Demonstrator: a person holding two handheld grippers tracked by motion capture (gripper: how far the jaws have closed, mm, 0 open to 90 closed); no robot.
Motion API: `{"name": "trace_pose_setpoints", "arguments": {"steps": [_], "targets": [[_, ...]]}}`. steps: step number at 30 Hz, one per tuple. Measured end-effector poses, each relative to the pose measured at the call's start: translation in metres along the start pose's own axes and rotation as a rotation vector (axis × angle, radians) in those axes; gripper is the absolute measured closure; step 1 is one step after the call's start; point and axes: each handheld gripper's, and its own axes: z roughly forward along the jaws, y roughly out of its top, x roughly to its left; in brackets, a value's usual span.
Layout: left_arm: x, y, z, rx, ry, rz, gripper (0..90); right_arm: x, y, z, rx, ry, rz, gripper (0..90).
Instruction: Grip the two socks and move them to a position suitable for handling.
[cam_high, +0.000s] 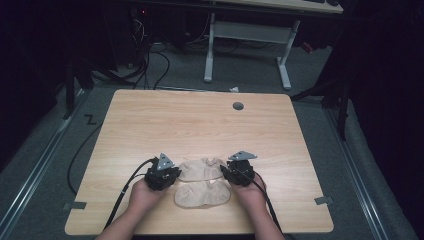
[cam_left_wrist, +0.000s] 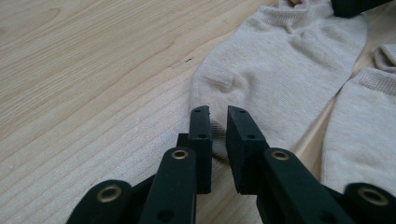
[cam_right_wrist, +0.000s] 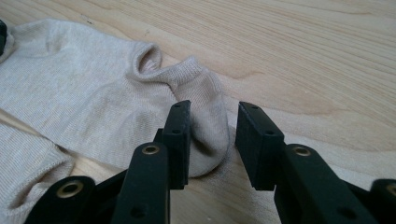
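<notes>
Two beige ankle socks lie side by side near the front edge of the wooden table (cam_high: 200, 125): a far sock (cam_high: 200, 169) and a near sock (cam_high: 202, 194). My left gripper (cam_high: 177, 172) sits at the far sock's left end. In the left gripper view its jaws (cam_left_wrist: 218, 116) stand almost together, pinching the toe edge of the far sock (cam_left_wrist: 280, 60), with the near sock (cam_left_wrist: 359, 126) to the right. My right gripper (cam_high: 224, 172) is at the far sock's right end. It stands open (cam_right_wrist: 212, 112), with the heel of the far sock (cam_right_wrist: 84, 102) between its jaws.
A grey cable hole (cam_high: 238, 106) sits in the table's far part. Tape marks are stuck at the front left corner (cam_high: 74, 205) and front right corner (cam_high: 323, 200). A white-legged desk (cam_high: 250, 30) stands behind, with cables on the floor.
</notes>
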Motion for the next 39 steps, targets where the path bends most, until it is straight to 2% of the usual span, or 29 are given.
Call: {"name": "trace_pose_setpoints", "arguments": {"steps": [5, 6, 8, 14, 16, 19, 22, 23, 26, 28, 29, 33, 36, 37, 38, 39], "targets": [[0.001, 0.002, -0.001, -0.006, 0.019, -0.008, 74.2, 0.001, -0.001, 0.0, -0.003, 0.006, -0.006, 70.9], [0.003, 0.003, -0.003, -0.025, 0.035, -0.034, 72.2, 0.002, -0.001, 0.0, -0.004, 0.008, -0.011, 73.6], [0.004, 0.003, -0.003, -0.031, 0.037, -0.049, 69.9, 0.002, -0.001, 0.0, -0.004, 0.011, -0.012, 74.7], [0.007, 0.003, 0.003, -0.011, 0.033, -0.088, 60.2, 0.005, 0.0, 0.0, 0.0, 0.016, -0.027, 82.0], [0.008, 0.003, 0.003, -0.01, 0.032, -0.091, 60.2, 0.005, 0.0, 0.0, -0.002, 0.016, -0.03, 82.4], [0.011, 0.002, 0.004, -0.014, 0.007, -0.133, 61.7, 0.006, 0.0, 0.0, -0.001, 0.012, -0.046, 83.6], [0.012, 0.002, 0.005, -0.018, -0.003, -0.147, 64.5, 0.006, 0.0, 0.0, -0.001, 0.014, -0.047, 83.8], [0.013, 0.003, 0.007, -0.03, -0.023, -0.168, 69.4, 0.007, 0.0, 0.0, 0.001, 0.014, -0.049, 83.9], [0.011, 0.003, 0.01, -0.036, -0.044, -0.187, 77.3, 0.007, 0.0, 0.0, 0.001, 0.014, -0.051, 84.1], [0.011, 0.004, 0.01, -0.034, -0.05, -0.184, 83.2, 0.007, 0.0, 0.0, 0.002, 0.013, -0.053, 84.2], [0.008, 0.004, 0.009, -0.029, -0.039, -0.166, 85.0, 0.008, 0.0, 0.0, 0.001, 0.01, -0.057, 84.5], [0.007, 0.005, 0.008, -0.03, -0.022, -0.148, 86.5, 0.007, 0.0, -0.001, -0.001, 0.0, -0.071, 85.4], [0.005, 0.006, 0.003, -0.057, -0.01, -0.129, 86.9, 0.007, 0.001, -0.004, -0.018, -0.006, -0.069, 85.5], [0.003, 0.008, -0.001, -0.081, -0.001, -0.116, 86.9, 0.006, 0.002, -0.008, -0.04, -0.005, -0.071, 85.6], [0.003, 0.008, -0.001, -0.081, -0.001, -0.116, 86.9, 0.006, 0.002, -0.008, -0.04, -0.005, -0.071, 85.6], [0.0, 0.01, -0.005, -0.101, 0.011, -0.096, 86.9, 0.007, 0.003, -0.012, -0.061, -0.005, -0.078, 85.6]]}}
